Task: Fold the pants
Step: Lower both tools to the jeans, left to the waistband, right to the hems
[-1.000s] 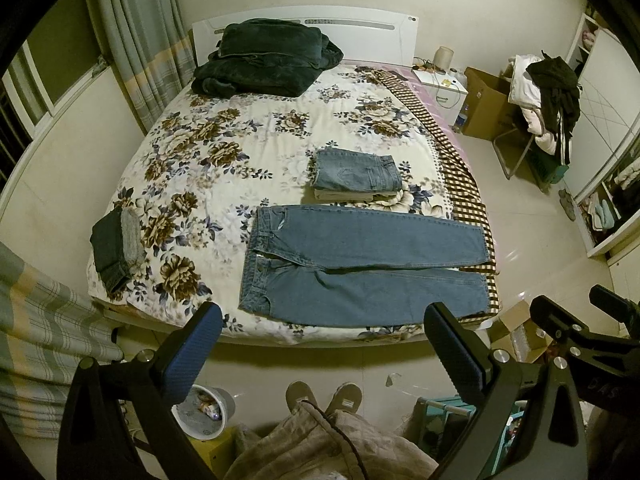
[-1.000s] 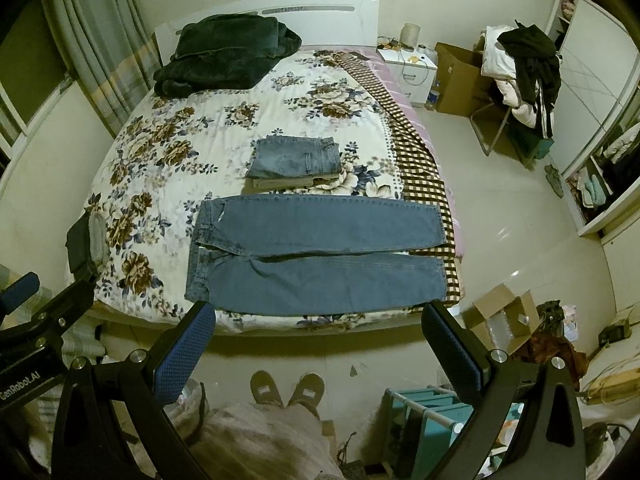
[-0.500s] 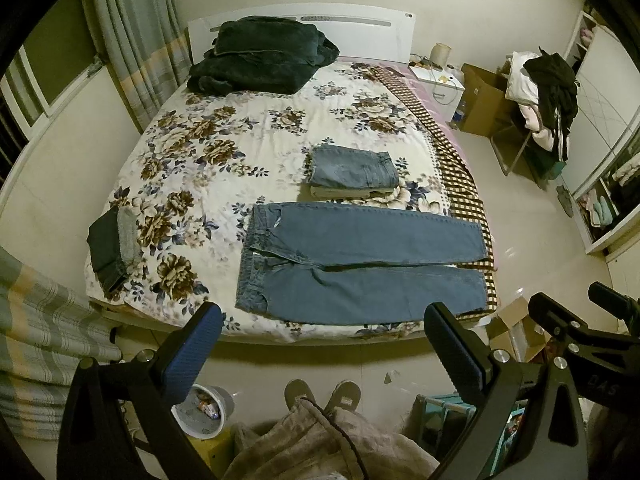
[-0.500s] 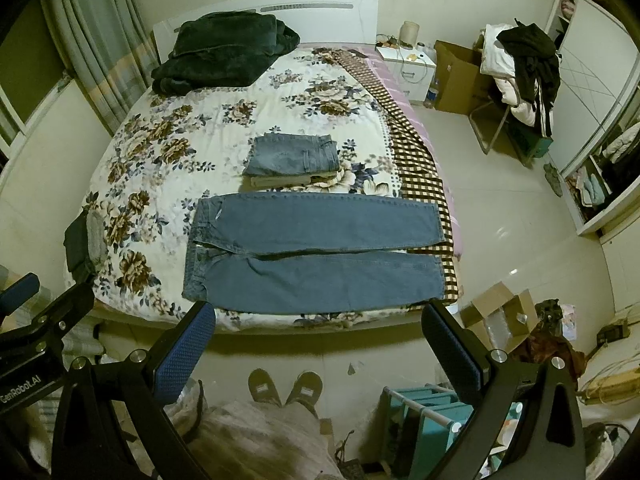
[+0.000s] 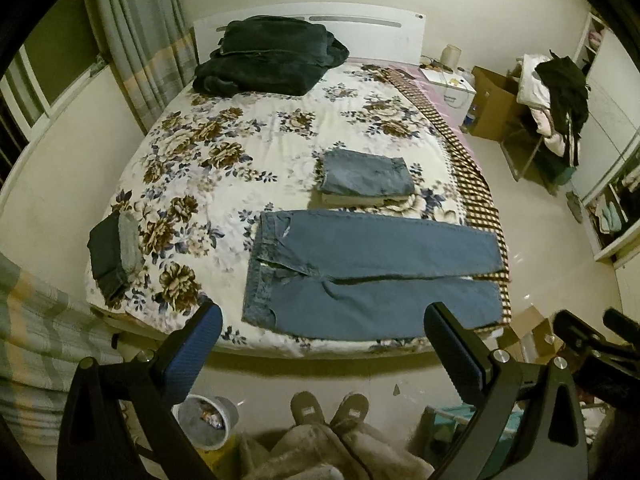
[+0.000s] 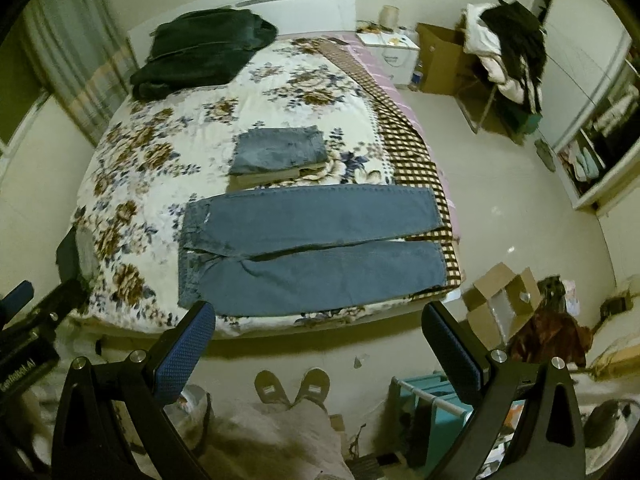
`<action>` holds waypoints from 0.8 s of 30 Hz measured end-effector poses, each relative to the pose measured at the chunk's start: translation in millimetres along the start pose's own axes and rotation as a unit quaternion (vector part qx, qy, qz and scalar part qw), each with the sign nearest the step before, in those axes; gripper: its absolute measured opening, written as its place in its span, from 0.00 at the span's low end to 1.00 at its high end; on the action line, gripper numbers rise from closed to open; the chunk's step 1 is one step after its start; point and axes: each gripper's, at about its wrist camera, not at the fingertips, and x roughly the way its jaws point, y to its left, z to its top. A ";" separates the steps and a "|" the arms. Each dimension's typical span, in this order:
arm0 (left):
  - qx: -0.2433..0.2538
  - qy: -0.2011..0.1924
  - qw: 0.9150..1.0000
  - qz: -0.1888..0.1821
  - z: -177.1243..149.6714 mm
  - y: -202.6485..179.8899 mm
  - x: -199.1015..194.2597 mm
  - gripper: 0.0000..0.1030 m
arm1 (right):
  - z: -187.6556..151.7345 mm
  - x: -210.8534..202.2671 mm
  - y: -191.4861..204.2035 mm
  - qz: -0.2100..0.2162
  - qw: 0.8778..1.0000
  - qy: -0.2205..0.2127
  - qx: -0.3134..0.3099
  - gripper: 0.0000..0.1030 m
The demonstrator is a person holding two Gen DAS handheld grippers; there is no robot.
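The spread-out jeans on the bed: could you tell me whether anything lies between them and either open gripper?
Nothing visible does. The jeans lie flat along the bed's near edge, and the left gripper and right gripper hang open above the floor, facing them. The folded stack sits beyond the jeans.

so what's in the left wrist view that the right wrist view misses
Only the left wrist view shows the white bowl on the floor in full, and the whole folded dark garment at the bed's left edge.

Only the right wrist view shows the reddish-brown cloth heap on the floor, beside the open cardboard box.

Both share the spread blue jeans, the folded jeans stack beyond them, the dark blanket by the headboard, and open, empty tongs: left tongs, right tongs.
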 end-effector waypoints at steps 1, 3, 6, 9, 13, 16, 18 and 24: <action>0.000 -0.001 1.000 0.003 4.3 3.2 7.0 1.00 | 4.5 8.3 -0.4 -0.006 1.000 0.001 0.009 1.00; -0.003 0.002 1.000 0.007 15.0 8.1 25.8 1.00 | 17.6 27.4 -1.9 -0.016 0.999 0.002 0.032 1.00; -0.010 0.004 1.000 0.025 34.1 12.4 60.5 1.00 | 37.6 66.6 -13.8 -0.029 0.997 0.005 0.067 1.00; -0.029 0.024 0.998 0.049 55.8 14.1 105.2 1.00 | 65.5 115.7 -28.5 -0.038 0.995 0.016 0.091 1.00; -0.092 0.078 0.991 0.058 83.7 23.9 175.4 1.00 | 117.5 199.0 -55.4 -0.044 0.991 0.039 0.120 1.00; -0.151 0.117 0.979 0.065 101.8 29.9 231.7 1.00 | 160.1 276.0 -83.0 -0.029 0.986 0.065 0.153 1.00; -0.199 0.147 0.966 0.075 116.7 35.4 276.9 1.00 | 185.9 333.4 -102.4 -0.023 0.981 0.085 0.173 1.00; -0.315 0.216 0.919 0.101 134.5 51.9 407.7 1.00 | 252.1 512.4 -160.8 -0.023 0.961 0.149 0.231 1.00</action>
